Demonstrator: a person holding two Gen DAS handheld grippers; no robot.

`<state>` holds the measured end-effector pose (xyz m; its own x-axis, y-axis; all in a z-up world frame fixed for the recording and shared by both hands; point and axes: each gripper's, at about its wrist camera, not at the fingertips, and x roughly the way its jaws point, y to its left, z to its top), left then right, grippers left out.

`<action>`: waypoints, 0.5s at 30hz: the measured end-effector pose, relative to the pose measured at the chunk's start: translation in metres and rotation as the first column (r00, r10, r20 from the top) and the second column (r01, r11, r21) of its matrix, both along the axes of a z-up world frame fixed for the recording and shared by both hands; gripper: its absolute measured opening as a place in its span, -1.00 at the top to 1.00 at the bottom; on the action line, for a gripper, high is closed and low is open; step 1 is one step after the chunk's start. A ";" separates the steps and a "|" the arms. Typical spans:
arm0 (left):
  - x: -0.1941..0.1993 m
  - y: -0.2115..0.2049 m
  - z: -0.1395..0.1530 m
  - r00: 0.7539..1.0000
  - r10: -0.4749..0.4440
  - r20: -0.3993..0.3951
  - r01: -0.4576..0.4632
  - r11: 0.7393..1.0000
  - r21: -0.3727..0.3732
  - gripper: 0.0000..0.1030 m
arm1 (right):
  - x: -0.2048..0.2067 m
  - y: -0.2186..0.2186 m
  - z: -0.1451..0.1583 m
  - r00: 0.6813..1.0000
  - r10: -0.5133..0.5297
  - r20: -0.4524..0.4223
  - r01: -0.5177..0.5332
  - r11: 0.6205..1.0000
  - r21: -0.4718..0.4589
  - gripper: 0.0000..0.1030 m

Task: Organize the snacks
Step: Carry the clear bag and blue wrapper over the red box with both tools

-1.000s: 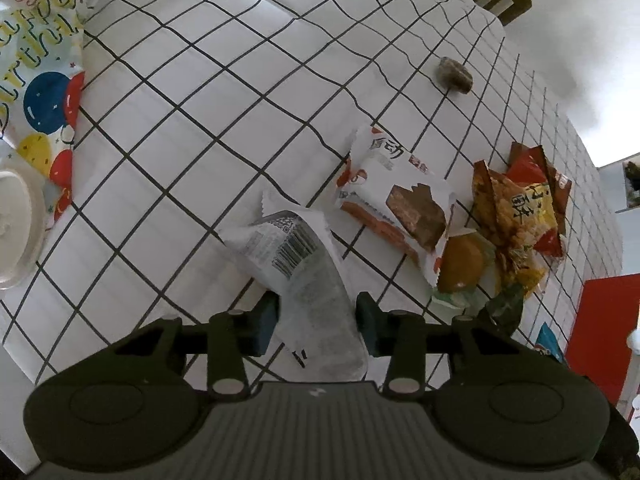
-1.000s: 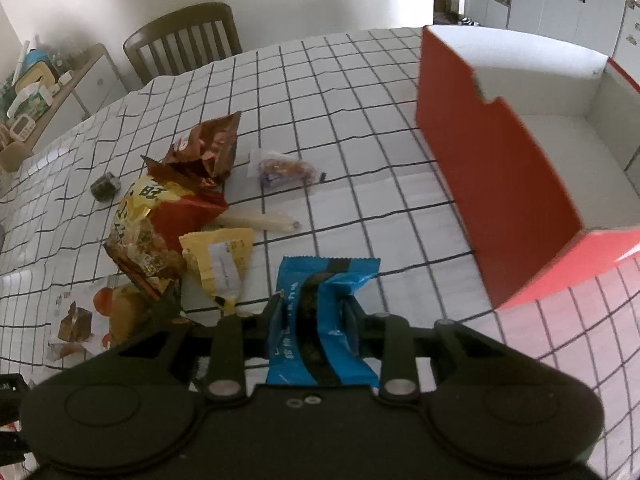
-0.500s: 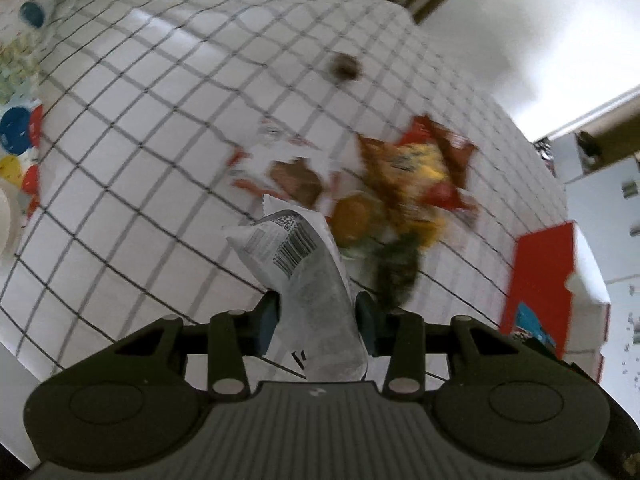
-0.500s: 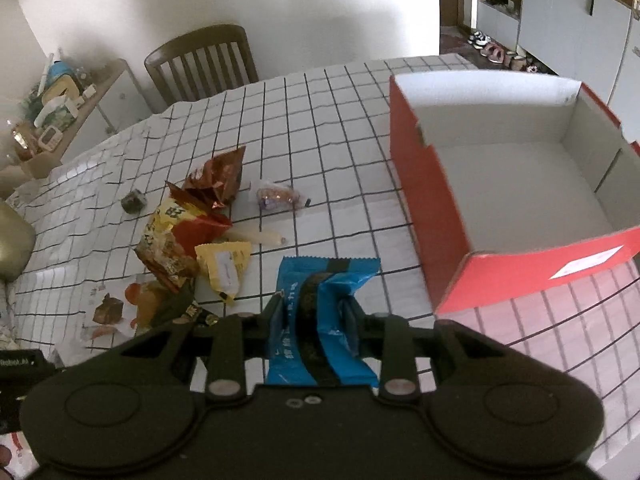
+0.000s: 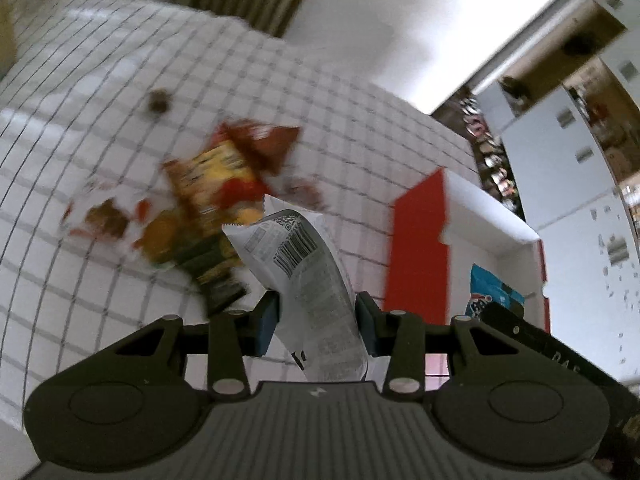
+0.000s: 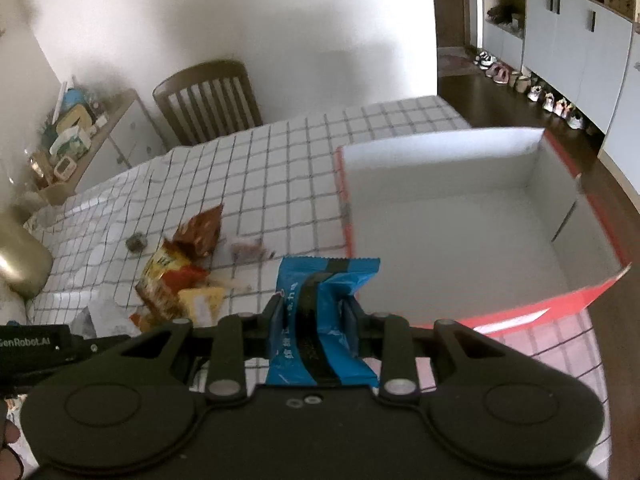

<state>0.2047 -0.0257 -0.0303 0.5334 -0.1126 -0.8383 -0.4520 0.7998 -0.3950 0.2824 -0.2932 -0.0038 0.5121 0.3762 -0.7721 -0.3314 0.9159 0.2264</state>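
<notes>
- Left tongs [image 5: 316, 322]: clamped on a white snack packet [image 5: 304, 276], barcode side up, held above the bench [image 5: 100, 80].
- Right tongs [image 6: 316, 318]: clamped on a blue snack packet [image 6: 320, 312], held at the near-left corner of the red box [image 6: 560, 300], over its rim.
- Box inside is white, nothing lying in it.
- Loose snack pile [image 6: 180, 276] on the checked bench, left of the box; left view is motion-blurred.

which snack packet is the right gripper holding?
The blue packet, clamped between the right gripper jaws by the red box. The white barcode packet sits in the left gripper.
</notes>
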 end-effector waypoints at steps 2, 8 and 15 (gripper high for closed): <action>0.013 -0.013 0.004 0.999 -0.032 0.006 0.032 0.999 0.012 0.19 | 0.010 -0.015 0.006 1.000 -0.007 0.010 0.007 1.000 0.004 0.41; 0.055 -0.060 0.018 0.990 -0.140 0.029 0.138 0.989 0.052 0.19 | 0.038 -0.054 0.016 0.999 -0.023 0.037 0.023 1.000 0.012 0.41; 0.097 -0.113 0.019 0.973 -0.228 0.027 0.224 0.969 0.106 0.19 | 0.063 -0.093 0.013 0.998 -0.028 0.051 0.027 1.000 0.004 0.41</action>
